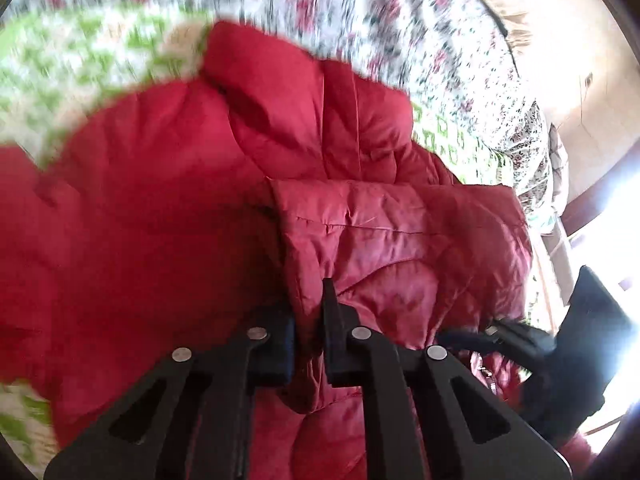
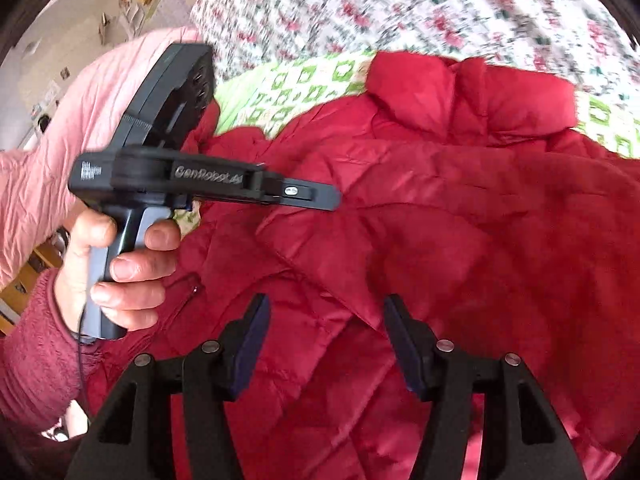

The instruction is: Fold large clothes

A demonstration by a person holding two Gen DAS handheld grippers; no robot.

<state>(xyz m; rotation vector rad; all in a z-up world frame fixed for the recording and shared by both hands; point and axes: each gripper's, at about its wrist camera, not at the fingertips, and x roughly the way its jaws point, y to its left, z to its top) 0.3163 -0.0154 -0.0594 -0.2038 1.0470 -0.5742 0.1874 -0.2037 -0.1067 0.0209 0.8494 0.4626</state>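
Note:
A large red puffer jacket (image 1: 168, 208) lies spread on a bed and fills both views (image 2: 460, 208). My left gripper (image 1: 309, 320) is shut on a folded edge of the jacket, a ridge of red fabric pinched between its pads. It also shows from the side in the right wrist view (image 2: 320, 196), held in a hand, its fingers over the jacket. My right gripper (image 2: 326, 316) is open and empty, low over the jacket's near part. It shows at the right edge of the left wrist view (image 1: 500, 330).
A green-and-white patterned cover (image 2: 296, 80) lies under the jacket, with a red-floral bedspread (image 2: 420, 4) beyond. The person's pink sleeve (image 2: 80, 100) is at the left. Bright light and room wall lie to the right of the bed (image 1: 592, 128).

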